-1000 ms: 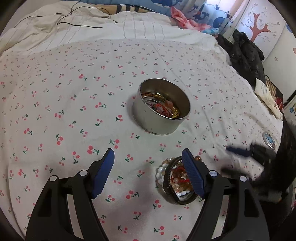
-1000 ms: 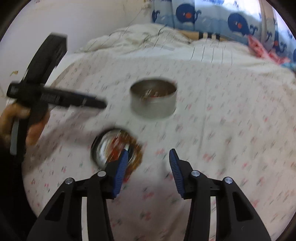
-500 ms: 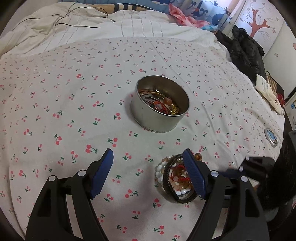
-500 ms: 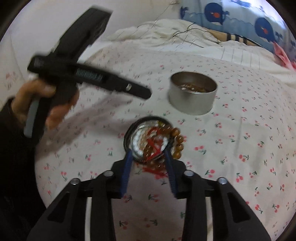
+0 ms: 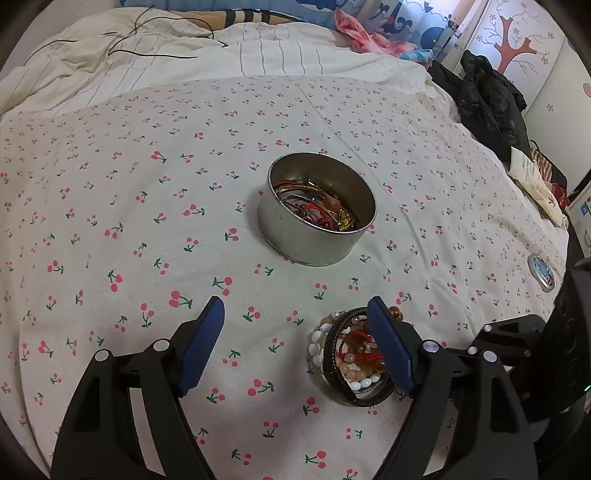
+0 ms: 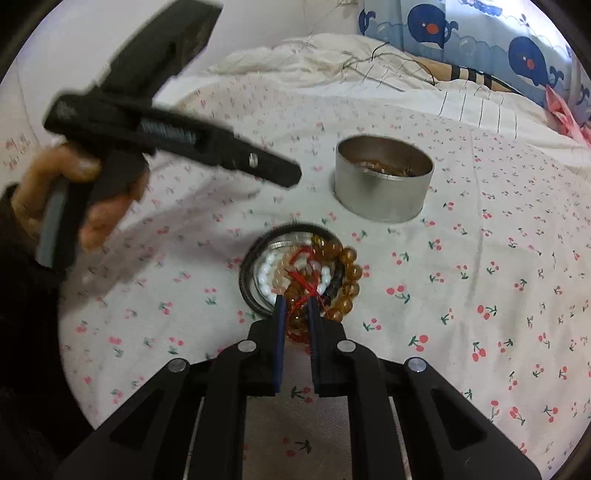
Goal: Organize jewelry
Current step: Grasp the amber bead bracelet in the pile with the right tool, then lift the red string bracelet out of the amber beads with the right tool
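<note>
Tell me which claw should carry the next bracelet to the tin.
Right. The right claw has just been closing on the amber bracelet in the pile; the left claw hovers open, holding nothing.

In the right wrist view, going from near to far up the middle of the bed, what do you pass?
Right gripper → pile of bead bracelets → round tin → crumpled duvet → whale-print fabric.

Bare sheet [image 5: 110, 221] lay open at frame left; the tin [image 5: 317, 210] and bracelet pile [image 5: 351, 354] blocked centre and lower right.
</note>
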Demonstrator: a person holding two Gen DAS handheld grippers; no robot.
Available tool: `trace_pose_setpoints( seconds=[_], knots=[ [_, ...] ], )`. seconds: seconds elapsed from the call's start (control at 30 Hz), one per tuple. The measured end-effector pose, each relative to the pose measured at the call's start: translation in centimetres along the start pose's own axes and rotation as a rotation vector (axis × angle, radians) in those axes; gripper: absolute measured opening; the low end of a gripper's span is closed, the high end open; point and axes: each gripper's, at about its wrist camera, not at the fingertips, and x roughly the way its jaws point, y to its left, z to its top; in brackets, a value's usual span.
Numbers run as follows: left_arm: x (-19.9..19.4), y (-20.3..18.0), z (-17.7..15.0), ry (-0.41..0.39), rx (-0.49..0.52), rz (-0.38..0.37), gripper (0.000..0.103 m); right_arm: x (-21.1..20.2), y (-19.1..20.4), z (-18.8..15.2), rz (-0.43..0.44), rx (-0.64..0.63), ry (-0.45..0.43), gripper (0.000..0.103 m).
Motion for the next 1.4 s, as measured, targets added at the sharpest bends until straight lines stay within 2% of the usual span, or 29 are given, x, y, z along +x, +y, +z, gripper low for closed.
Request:
trace_pose_setpoints(
  seconds=[0.13,0.3,0.33,0.43,0.5,0.53,0.57,0.7,0.9,1.0,1.03,1.1,1.13,1.33,1.4],
  knots=[
    [0.2,0.0,0.0,0.005,0.003,0.006,0.076,-2.0,-1.8,0.5,0.081,0.089,-0.077,0.012],
    [0.5,-0.1,0.0,0.010,0.015,0.015,0.077,-3.1,-3.2,0.8,0.084,0.148,-0.112,0.012],
    [0.6,-0.1,-0.1,0.010,0.017,0.015,0.077,-3.1,-3.2,0.9,0.066,0.136,-0.097,0.012],
    [0.6,-0.1,0.0,0.010,0.019,0.017,0.077,-1.5,-2.7,0.3,0.012,0.053,0.050,0.013],
    [0.6,-0.1,-0.1,0.010,0.019,0.020,0.077,-0.9,-2.8,-0.3,0.034,0.047,0.111,0.032],
    [0.6,0.0,0.0,0.010,0.021,0.019,0.077,-1.2,-2.8,-0.3,0.040,0.054,0.095,0.051],
    [0.6,-0.1,0.0,0.008,0.022,0.018,0.077,-1.5,-2.9,-0.1,0.048,0.067,0.071,0.057],
    [0.6,0.0,0.0,0.006,0.022,0.017,0.078,-2.1,-3.3,0.4,0.080,0.117,0.007,0.057],
    [0.6,0.0,0.0,0.004,0.024,0.013,0.078,0.0,-2.7,0.5,0.051,0.119,0.023,0.046],
    [0.6,0.0,0.0,0.005,0.026,0.015,0.078,1.5,-2.0,0.6,0.053,0.096,0.044,0.031],
    [0.6,0.0,0.0,0.004,0.026,0.016,0.078,1.7,-1.8,0.6,0.043,0.086,0.050,0.018],
    [0.5,0.0,0.0,0.000,0.023,0.016,0.078,1.5,-1.5,0.6,0.035,0.071,0.037,0.013],
    [0.4,0.0,0.0,-0.003,0.020,0.017,0.079,0.9,-1.5,0.6,0.040,0.071,0.017,0.006],
    [0.4,0.0,0.0,-0.006,0.015,0.023,0.079,-1.0,-2.1,0.7,0.067,0.103,-0.060,0.004],
    [0.4,-0.1,0.0,-0.004,0.019,0.023,0.079,-1.7,-2.3,0.8,0.102,0.117,-0.098,0.004]
  ],
)
